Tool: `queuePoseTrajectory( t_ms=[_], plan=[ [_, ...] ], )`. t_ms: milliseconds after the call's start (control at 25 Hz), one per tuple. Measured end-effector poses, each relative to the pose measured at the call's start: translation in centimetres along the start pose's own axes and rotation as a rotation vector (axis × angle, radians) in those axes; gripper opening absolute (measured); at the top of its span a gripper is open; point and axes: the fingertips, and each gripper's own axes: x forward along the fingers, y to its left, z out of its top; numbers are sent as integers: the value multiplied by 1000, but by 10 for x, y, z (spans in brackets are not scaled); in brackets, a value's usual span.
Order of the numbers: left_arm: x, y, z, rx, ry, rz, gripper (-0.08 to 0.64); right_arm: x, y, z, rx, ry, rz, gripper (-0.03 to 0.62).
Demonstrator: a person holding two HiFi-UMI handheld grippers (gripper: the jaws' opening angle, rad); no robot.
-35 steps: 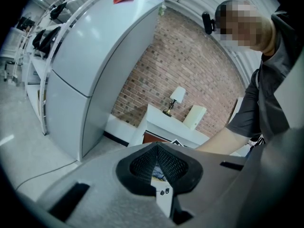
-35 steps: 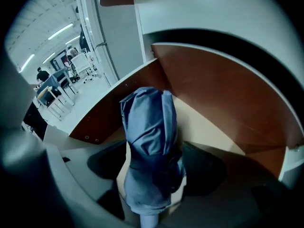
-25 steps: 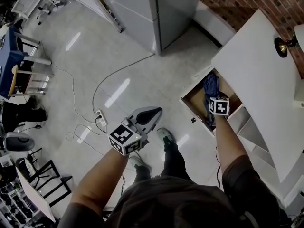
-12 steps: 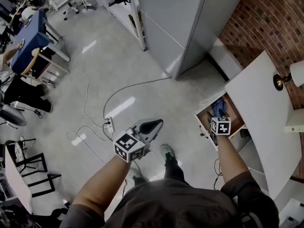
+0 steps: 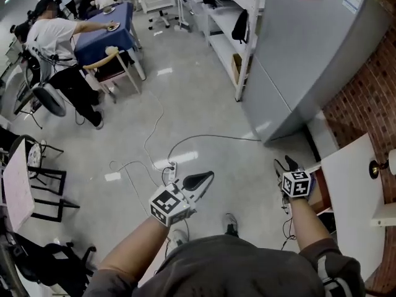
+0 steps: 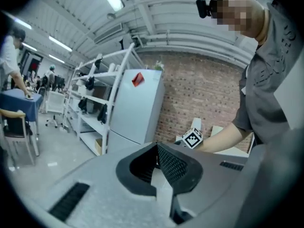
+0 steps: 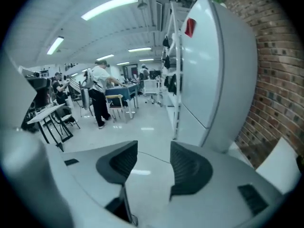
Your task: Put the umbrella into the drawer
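Blue table (image 5: 117, 34) far left in head view, person (image 5: 59, 39) in a white top leaning over it. Grey floor (image 5: 204, 104) below, with a white power strip (image 5: 171, 166) and loose cables on it.

Left gripper (image 5: 207, 178) next, held out over the floor just right of the strip. Fingers (image 6: 176, 164) closed tip to tip in left gripper view, nothing between them.

White shelving (image 5: 226, 23) with dark bags behind, then a tall grey cabinet (image 5: 309, 60).

Right gripper (image 5: 283, 164) over the floor in front of the cabinet's foot, beside the worktop's corner. Fingers (image 7: 190, 167) apart and closing, only floor seen through the gap, gripping nothing.

Sliver of the brown drawer (image 5: 315, 198) just right of that gripper's marker cube (image 5: 296, 183), mostly hidden by the forearm. Umbrella: can't make it out in any view, so can't say whether it sits in the drawer.

White worktop (image 5: 352, 190) at the right edge against the brick wall (image 5: 365, 98), small lamp (image 5: 378, 167) at its far side.
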Motion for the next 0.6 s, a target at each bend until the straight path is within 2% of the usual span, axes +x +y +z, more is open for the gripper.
queuePoseTrajectory(
  t_ms=[120,240,360,480,600],
  plan=[
    [-61,15,23,22,-57,90,3,5,66,64,-69,-76,101,191],
    [-104,27,40,26,-94,163,3,5,122,109,-112,-129,199,170],
    [-137,46,57,40,-150,259,3,14,177,159,-178,-191,345,150],
    [-201,48,72,51,-203,320,3,-13,259,191,-249,-241,473,124],
    [-262,45,79,71,-229,367,3,-46,340,208,-312,-274,589,104]
  ],
)
